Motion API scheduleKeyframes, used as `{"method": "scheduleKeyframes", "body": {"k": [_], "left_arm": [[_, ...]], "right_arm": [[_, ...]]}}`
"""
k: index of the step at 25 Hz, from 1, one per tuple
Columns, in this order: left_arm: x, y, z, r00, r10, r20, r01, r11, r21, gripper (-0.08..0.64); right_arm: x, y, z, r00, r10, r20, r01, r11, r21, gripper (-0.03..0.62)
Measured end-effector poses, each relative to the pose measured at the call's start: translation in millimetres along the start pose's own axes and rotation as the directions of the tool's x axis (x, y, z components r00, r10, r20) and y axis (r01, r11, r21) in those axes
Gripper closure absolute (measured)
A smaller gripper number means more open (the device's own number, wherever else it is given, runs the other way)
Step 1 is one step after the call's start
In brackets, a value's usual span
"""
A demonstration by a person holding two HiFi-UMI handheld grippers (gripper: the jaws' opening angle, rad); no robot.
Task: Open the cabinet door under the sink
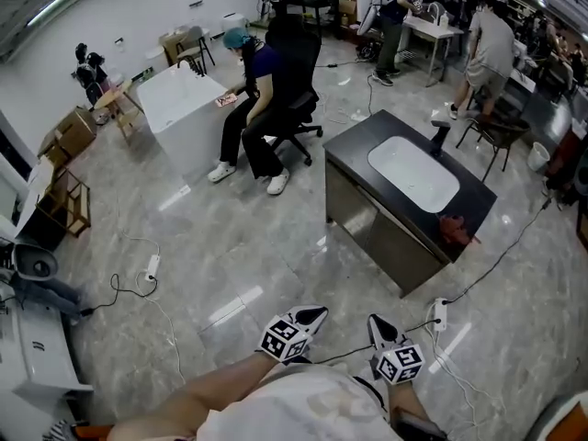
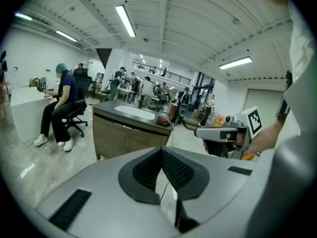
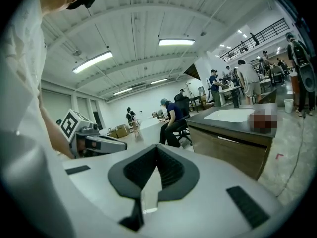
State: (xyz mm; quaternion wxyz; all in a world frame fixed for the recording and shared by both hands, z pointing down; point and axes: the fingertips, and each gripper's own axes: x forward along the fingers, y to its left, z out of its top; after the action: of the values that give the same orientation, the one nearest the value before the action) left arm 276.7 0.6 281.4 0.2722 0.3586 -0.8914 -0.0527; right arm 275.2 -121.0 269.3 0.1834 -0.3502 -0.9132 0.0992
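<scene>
Fingers on our left gripper (image 2: pixel 161 155) are pressed together with nothing between them, and the same goes for our right gripper (image 3: pixel 156 152): closed and empty. We hold both low in front of us, side by side, over bare floor (image 1: pixel 257 255).

Our target, the cabinet (image 1: pixel 367 219) under the sink (image 1: pixel 413 175), stands well apart from us across that floor. It is a free-standing unit with a dark countertop (image 1: pixel 354 145). The two gripper views show its front with both cabinet doors (image 2: pixel 124 139) flat and flush, a seam running between them. We cannot make out any handle from here.

By our reckoning the task has barely begun. Nothing has been touched and the doors are closed. Everything is left to do: walk up to the cabinet, lower a gripper to door height, spread its fingers, catch a door's edge or handle, and swing the door outward. A power strip (image 1: pixel 439 312) and its cable lie on the floor near our path, so we should step carefully around them.
</scene>
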Motion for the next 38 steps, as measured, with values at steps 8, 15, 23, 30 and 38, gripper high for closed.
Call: {"method": "scheduleKeyframes", "body": {"k": [8, 15, 23, 30, 38], "left_arm": [[6.0, -17.8, -6.7, 0.999, 0.037, -0.011, -0.037, 0.999, -0.003, 0.551], [4.6, -11.7, -4.3, 0.998, 0.062, -0.026, -0.062, 0.998, 0.004, 0.551], [21.2, 22.7, 2.6, 0.999, 0.03, -0.02, -0.03, 1.0, 0.004, 0.551], [35.1, 75.7, 24.7, 0.999, -0.033, -0.023, 0.034, 0.999, 0.012, 0.551], [35.9, 146.3, 45.9, 0.995, -0.087, -0.042, 0.089, 0.995, 0.053, 0.551]], "right_arm": [[-22.7, -13.7, -17.4, 1.0, 0.004, -0.013, -0.004, 0.999, 0.054, 0.578], [-13.4, -18.1, -16.3, 1.0, 0.02, -0.003, -0.02, 0.998, 0.067, 0.578], [17.5, -27.8, -11.7, 1.0, -0.017, -0.021, 0.018, 0.998, 0.054, 0.578], [58.1, -33.1, 5.4, 0.995, -0.095, -0.042, 0.097, 0.994, 0.043, 0.578], [127.8, -20.3, 26.6, 0.987, -0.15, -0.064, 0.151, 0.989, 0.001, 0.578]]}}
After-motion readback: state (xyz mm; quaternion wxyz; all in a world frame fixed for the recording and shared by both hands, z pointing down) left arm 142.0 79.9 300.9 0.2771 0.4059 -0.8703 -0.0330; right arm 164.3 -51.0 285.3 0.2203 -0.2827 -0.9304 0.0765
